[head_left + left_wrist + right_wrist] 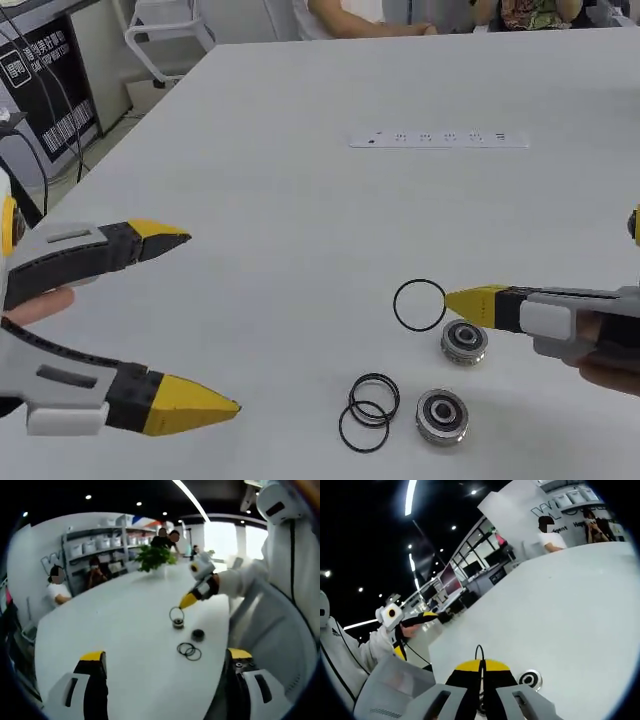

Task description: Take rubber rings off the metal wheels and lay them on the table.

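the white table (300, 200) runs out of the head view at the bottom and the right. its left edge slants from the upper left of the frame down toward the left side, with a white chair (165, 30) beyond it. its far edge lies along the top, where a person's forearm (370, 25) rests. most of the surface is bare: the middle and upper left of the frame are open, broken by one white power strip (438, 139) lying flat at upper right of centre, well apart from the work. the work sits in the lower right. the left gripper (213, 322) comes in from the lower left with its two yellow-tipped jaws spread wide, nothing between them, well apart from the parts; its own view shows open table between the tips. the right gripper (452, 300) reaches in from the right edge, jaws pressed together on one rubber ring (420, 305), a thin black loop standing out to the left of the yellow tip. in the right gripper view that loop rises as a thin black line from the seam of the closed jaws. counted: two metal wheels (455, 375), both lying flat and apart from each other, the upper wheel (464, 341) just below the right gripper's tip and the lower wheel (442, 415) near the bottom edge. one ring is in the jaws, and loose rings (363, 427) lie on the table just left of the lower wheel, two loops overlapping. the upper loop looks doubled, and whether a third lies there cannot be told.
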A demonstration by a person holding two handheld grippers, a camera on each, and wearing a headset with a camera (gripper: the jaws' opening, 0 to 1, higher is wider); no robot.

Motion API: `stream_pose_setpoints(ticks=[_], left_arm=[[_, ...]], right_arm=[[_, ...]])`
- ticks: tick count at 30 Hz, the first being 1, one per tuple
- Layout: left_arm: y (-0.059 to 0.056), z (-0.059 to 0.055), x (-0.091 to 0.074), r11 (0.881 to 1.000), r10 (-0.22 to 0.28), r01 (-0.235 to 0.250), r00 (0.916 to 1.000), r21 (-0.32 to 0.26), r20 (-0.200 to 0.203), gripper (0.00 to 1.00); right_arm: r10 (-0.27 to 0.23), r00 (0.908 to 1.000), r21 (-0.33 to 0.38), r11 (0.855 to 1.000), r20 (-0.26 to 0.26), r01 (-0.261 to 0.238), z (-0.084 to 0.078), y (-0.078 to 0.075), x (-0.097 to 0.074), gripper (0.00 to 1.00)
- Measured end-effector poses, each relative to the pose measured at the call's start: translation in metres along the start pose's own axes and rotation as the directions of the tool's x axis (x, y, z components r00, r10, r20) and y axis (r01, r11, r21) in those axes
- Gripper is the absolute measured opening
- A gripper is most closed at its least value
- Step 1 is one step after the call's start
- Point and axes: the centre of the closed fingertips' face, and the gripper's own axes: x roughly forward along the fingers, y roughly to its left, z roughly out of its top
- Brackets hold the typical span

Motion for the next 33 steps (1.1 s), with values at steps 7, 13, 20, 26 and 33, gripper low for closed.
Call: stream_pose_setpoints(ticks=[7, 13, 20, 26, 33], left_arm=[[-0.005, -0.014, -0.007, 0.999, 0.018, -0.018, 0.9998, -0.031, -0.012, 1.00], [-0.008, -0.032, -0.009, 0.995, 0.022, -0.024, 0.9995, -0.093, -0.022, 1.00], [-0.015, -0.052, -0.010, 0.990, 0.027, -0.034, 0.9984, -0.133, -0.050, 1.00], [-0.016, -0.056, -0.013, 0.985, 0.047, -0.054, 0.9980, -0.163, -0.042, 0.99], [-0.020, -0.061, -0.013, 0.979, 0.060, -0.066, 0.9975, -0.192, -0.036, 0.98]], right_arm=[[0.042, 0.9971, -0.014, 0.999, -0.064, -0.043, -0.013, 0.013, 0.009, 0.00], [0.086, 0.9889, -0.003, 0.996, -0.121, -0.087, -0.029, 0.024, 0.019, 0.00], [0.087, 0.9711, -0.015, 0.996, -0.222, -0.093, -0.053, 0.025, 0.030, 0.00], [0.089, 0.9554, -0.020, 0.995, -0.282, -0.099, -0.068, 0.023, 0.037, 0.00], [0.058, 0.9352, -0.052, 0.995, -0.349, -0.082, -0.084, 0.020, 0.039, 0.00]])
